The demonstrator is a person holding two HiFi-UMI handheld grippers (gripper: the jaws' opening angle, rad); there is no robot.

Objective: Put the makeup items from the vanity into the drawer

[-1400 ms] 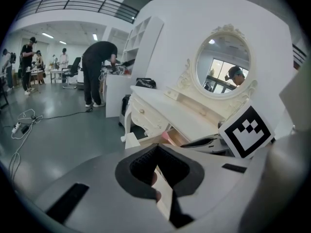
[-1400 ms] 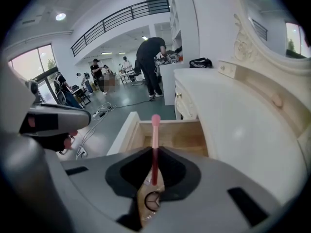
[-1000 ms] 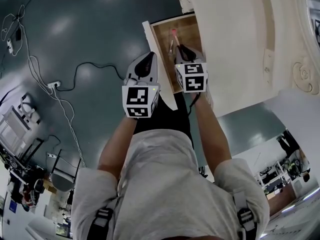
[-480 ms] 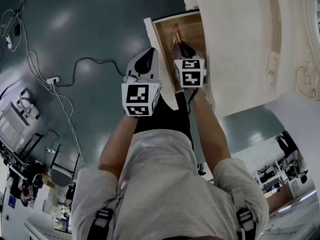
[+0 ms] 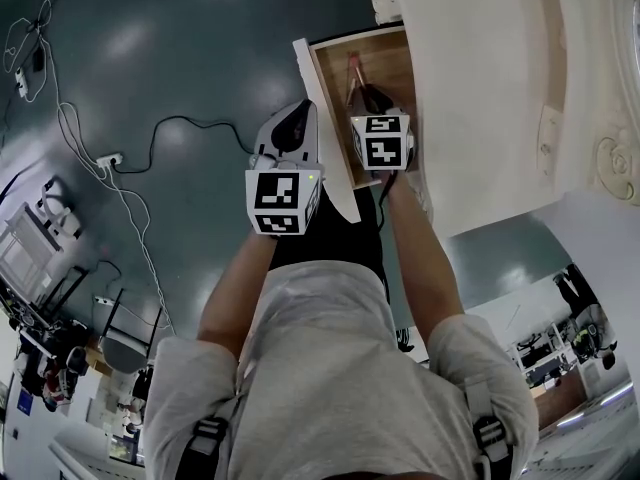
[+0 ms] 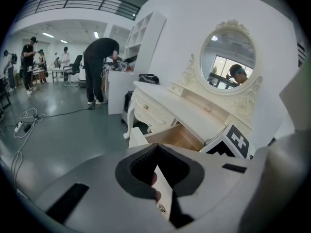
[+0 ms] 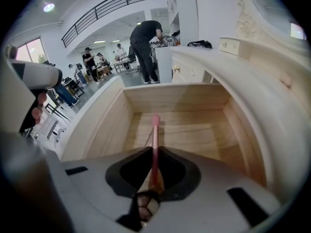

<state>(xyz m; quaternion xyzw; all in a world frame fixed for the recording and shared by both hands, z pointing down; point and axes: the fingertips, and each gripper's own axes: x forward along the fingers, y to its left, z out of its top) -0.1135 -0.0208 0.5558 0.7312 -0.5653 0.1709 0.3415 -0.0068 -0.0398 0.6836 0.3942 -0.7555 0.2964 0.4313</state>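
Note:
The vanity's wooden drawer (image 5: 385, 63) stands pulled out, and its bare wood floor (image 7: 194, 135) shows in the right gripper view. My right gripper (image 5: 362, 93) hangs inside it, pointing steeply down. It is shut on a slim pink makeup stick (image 7: 155, 130) whose tip (image 5: 351, 65) pokes forward over the drawer floor. My left gripper (image 5: 296, 116) sits against the outer face of the white drawer front (image 5: 322, 118). In the left gripper view the left gripper (image 6: 160, 191) is shut on that white panel (image 6: 164, 198), with a small gold knob just below.
The cream vanity top (image 5: 470, 88) runs right of the drawer, with an oval mirror (image 6: 228, 62) behind it. Cables (image 5: 130, 158) and a power strip lie on the grey floor to the left. Several people stand at desks far off (image 6: 99, 67).
My right gripper has sunk deeper into the drawer with the pink stick still in it. The left gripper has stayed on the drawer front.

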